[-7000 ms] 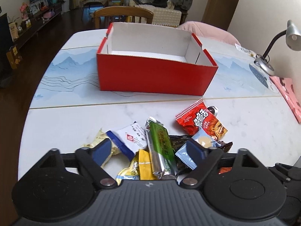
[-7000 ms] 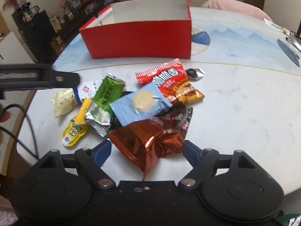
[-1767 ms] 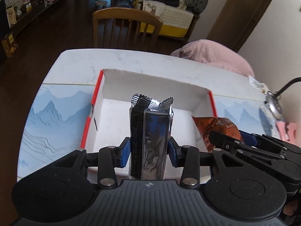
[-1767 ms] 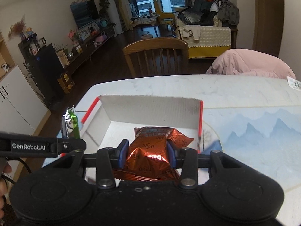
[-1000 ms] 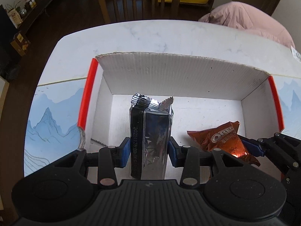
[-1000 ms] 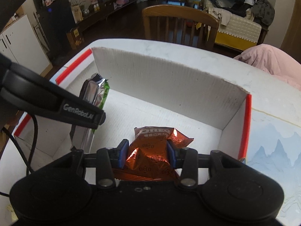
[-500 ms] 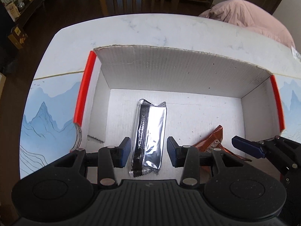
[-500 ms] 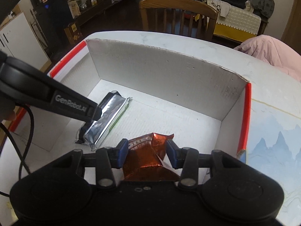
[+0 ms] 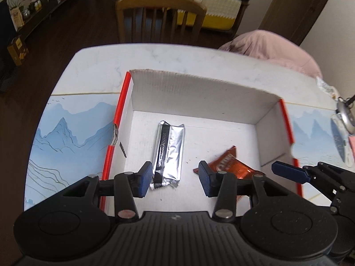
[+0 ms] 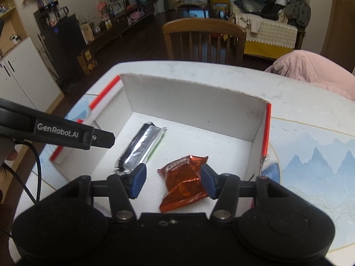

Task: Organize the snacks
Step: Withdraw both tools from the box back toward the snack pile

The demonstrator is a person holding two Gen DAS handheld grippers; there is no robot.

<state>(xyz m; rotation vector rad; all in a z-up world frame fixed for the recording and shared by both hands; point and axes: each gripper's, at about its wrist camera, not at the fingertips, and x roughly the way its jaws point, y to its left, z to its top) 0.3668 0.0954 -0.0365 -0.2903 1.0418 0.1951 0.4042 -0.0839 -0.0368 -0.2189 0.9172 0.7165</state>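
Note:
A red box (image 9: 119, 110) (image 10: 267, 122) with a white inside stands on the table. On its floor lie a silver snack bar (image 9: 169, 153) (image 10: 138, 148) at the left and an orange Oreo packet (image 9: 230, 166) (image 10: 184, 181) at the right. My left gripper (image 9: 175, 179) hovers above the box, its jaws opening; the bar lies loose below them, untouched. My right gripper (image 10: 173, 181) also hangs above the box with jaws opening, the Oreo packet lying free beneath. In the left wrist view the right gripper's blue fingertips (image 9: 288, 174) show at the right.
A wooden chair (image 9: 159, 20) (image 10: 204, 40) stands behind the table's far edge. A pink cushion (image 9: 270, 48) lies at the far right. A desk lamp base (image 9: 345, 116) sits at the right edge. The left gripper's arm (image 10: 57, 130) crosses the right wrist view's left side.
Both grippers let go of their snacks, which now lie on the box floor. Both jaws have widened, and both grippers have risen and drawn back from the box.

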